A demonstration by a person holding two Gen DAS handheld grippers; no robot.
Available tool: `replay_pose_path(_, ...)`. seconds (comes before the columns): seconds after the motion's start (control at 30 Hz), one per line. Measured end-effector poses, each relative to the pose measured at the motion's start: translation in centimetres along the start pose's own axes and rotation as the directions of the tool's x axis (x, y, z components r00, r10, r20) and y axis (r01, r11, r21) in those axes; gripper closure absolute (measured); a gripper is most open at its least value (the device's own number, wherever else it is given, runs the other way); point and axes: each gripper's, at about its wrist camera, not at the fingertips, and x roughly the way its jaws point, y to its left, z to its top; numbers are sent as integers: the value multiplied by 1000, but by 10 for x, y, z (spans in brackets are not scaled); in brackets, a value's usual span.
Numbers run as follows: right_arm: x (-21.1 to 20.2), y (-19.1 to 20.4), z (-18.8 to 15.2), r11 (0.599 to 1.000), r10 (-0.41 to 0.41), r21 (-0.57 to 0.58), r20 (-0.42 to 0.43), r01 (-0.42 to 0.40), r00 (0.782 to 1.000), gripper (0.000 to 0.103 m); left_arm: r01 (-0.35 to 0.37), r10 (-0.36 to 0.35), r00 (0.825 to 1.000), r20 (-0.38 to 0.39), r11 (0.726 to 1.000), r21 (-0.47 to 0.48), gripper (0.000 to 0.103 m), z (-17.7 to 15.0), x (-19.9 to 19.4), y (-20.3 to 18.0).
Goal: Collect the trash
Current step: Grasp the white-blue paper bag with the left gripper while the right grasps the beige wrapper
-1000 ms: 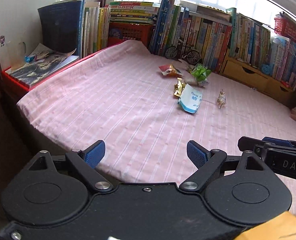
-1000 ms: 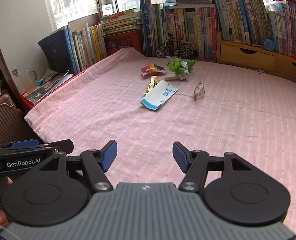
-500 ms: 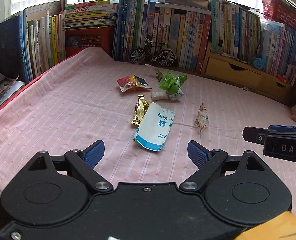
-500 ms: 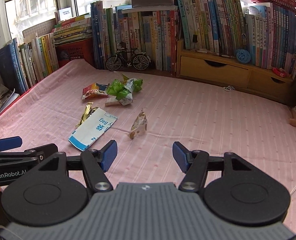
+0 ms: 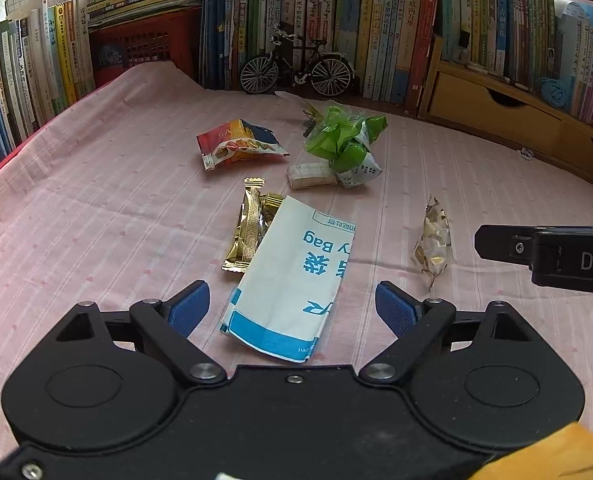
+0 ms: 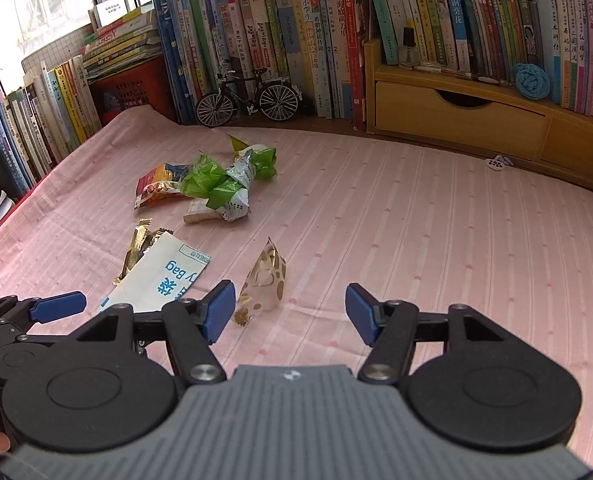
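Note:
Several pieces of trash lie on the pink striped cloth [image 5: 96, 208]. A white and blue paper bag [image 5: 296, 276] lies between the open fingers of my left gripper [image 5: 292, 308]. Beside it rest a gold wrapper [image 5: 250, 228], a red snack packet [image 5: 238, 146], a crumpled green wrapper [image 5: 342, 140] and a small white block [image 5: 310, 174]. A clear gold-dotted wrapper [image 6: 266, 276] stands just ahead of the left fingertip of my right gripper [image 6: 290, 310], which is open and holds nothing. The same wrapper [image 5: 432, 242] shows in the left wrist view.
Rows of books [image 6: 336, 32] line the back and left edges. A model bicycle [image 6: 248, 96] stands before them. A wooden drawer unit [image 6: 476, 116] runs along the back right, a red crate [image 5: 144, 50] at back left. The cloth spreads bare to the right [image 6: 456, 240].
Both grippers have moved forward toward the trash, which now looks much larger and closer. The paper bag now sits between the left fingers; the dotted wrapper is by the right gripper's left finger.

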Motion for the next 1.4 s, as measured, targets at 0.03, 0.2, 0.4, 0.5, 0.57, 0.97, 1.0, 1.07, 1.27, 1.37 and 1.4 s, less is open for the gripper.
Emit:
replay_pose_path(0.03, 5, -1, 2, 1000, 4, 0, -6, -4, 1000, 29, -3, 3, 1000, -4, 1000, -1, 14, 1, 5, 0)
replay_pose_path(0.2, 25, -3, 7, 1000, 15, 0, -37, -15, 999, 29, 0, 0, 1000, -26, 1000, -4, 19, 2, 19, -1)
replay_pose_path(0.4, 42, -5, 9, 1000, 26, -3, -69, -26, 997, 29, 29, -29, 999, -41, 1000, -8, 29, 2, 26, 1)
replay_pose_path(0.5, 48, -2, 9, 999, 36, -8, -81, -37, 996, 30, 37, -38, 998, -46, 999, -19, 36, 2, 27, 3)
replay_pose_path(0.57, 50, 1, 10, 999, 46, -13, -86, -47, 995, 30, 43, -44, 998, -43, 999, -25, 39, 3, 27, 4)
replay_pose_path(0.97, 58, 10, 10, 997, 69, -22, -94, -71, 993, 76, 71, -72, 997, -15, 996, -45, 63, 8, 13, 2)
replay_pose_path(1.0, 58, 11, 9, 997, 69, -24, -91, -72, 993, 79, 73, -73, 997, -12, 996, -47, 64, 8, 11, 2)
replay_pose_path(1.07, 57, 11, 10, 997, 73, -23, -85, -75, 994, 83, 73, -73, 997, -5, 997, -41, 68, 8, 8, 1)
replay_pose_path(1.27, 53, 8, 10, 998, 69, -7, -69, -69, 995, 89, 64, -63, 998, 20, 997, -42, 76, 10, 2, 0)
replay_pose_path(1.37, 49, 3, 10, 998, 67, 9, -63, -66, 996, 90, 59, -58, 998, 27, 997, -47, 81, 11, 1, -1)
replay_pose_path(1.4, 48, 2, 9, 998, 66, 13, -62, -66, 996, 90, 58, -57, 998, 30, 997, -47, 82, 11, -1, -2)
